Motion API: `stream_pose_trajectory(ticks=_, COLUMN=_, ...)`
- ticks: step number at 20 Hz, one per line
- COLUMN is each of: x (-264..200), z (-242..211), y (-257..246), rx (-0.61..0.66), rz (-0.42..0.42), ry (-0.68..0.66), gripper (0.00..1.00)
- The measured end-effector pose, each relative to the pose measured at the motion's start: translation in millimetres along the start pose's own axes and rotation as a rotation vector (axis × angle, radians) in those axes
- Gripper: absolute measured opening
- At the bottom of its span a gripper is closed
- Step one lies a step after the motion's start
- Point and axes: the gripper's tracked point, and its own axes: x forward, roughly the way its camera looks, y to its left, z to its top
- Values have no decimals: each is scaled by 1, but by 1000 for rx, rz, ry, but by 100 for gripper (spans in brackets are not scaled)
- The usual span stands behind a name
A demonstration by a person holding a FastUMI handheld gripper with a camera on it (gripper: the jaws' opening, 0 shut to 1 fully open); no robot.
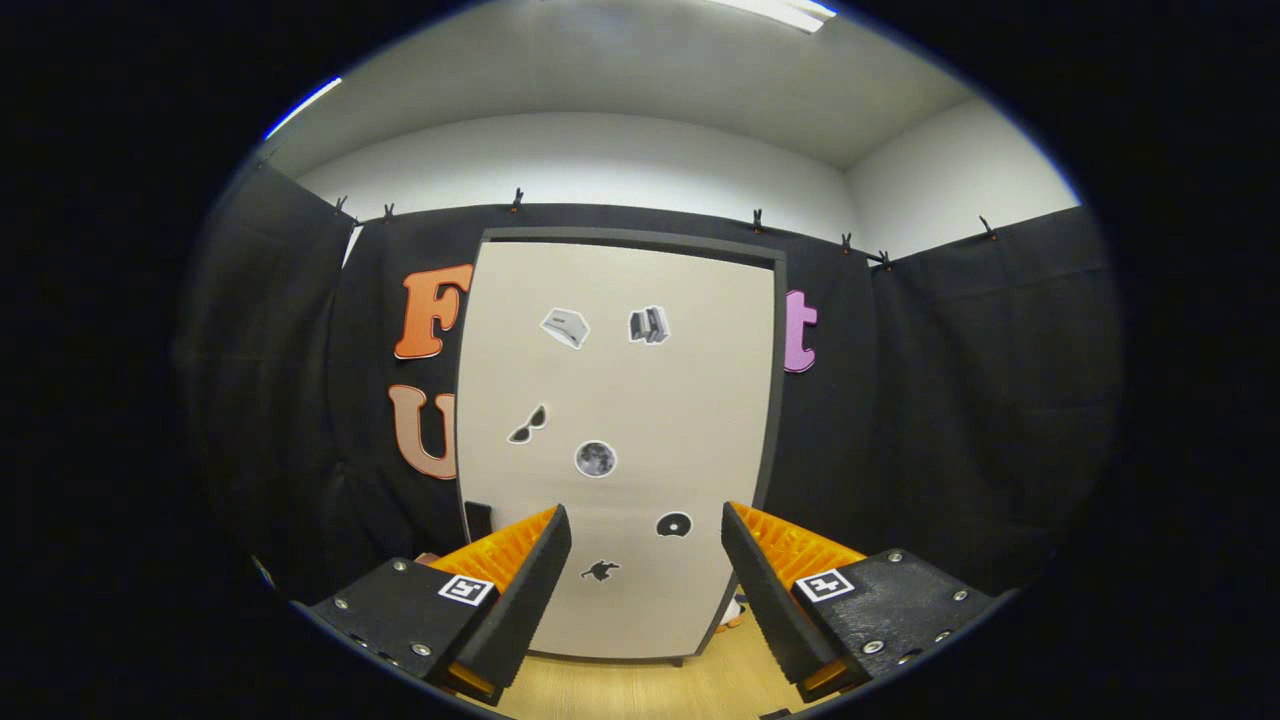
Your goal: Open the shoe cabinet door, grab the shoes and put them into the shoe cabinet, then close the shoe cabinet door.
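I see the shoe cabinet (620,400) dead ahead, upright on the wood floor (640,690) against the booth wall. Tall beige door (640,560), dark frame, shut flush w/ the frame. Six small stickers scattered on the door front. Dark handle (477,520) low on its left edge. Bit of a shoe (733,612) peeks out by the cabinet's lower right corner; can't tell more.
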Motion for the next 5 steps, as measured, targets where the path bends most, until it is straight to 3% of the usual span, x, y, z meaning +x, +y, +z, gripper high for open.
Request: stream_pose_trajectory(ticks=5, x=-4, z=-6, y=-40, rx=0, rz=5, ry=8, gripper=94)
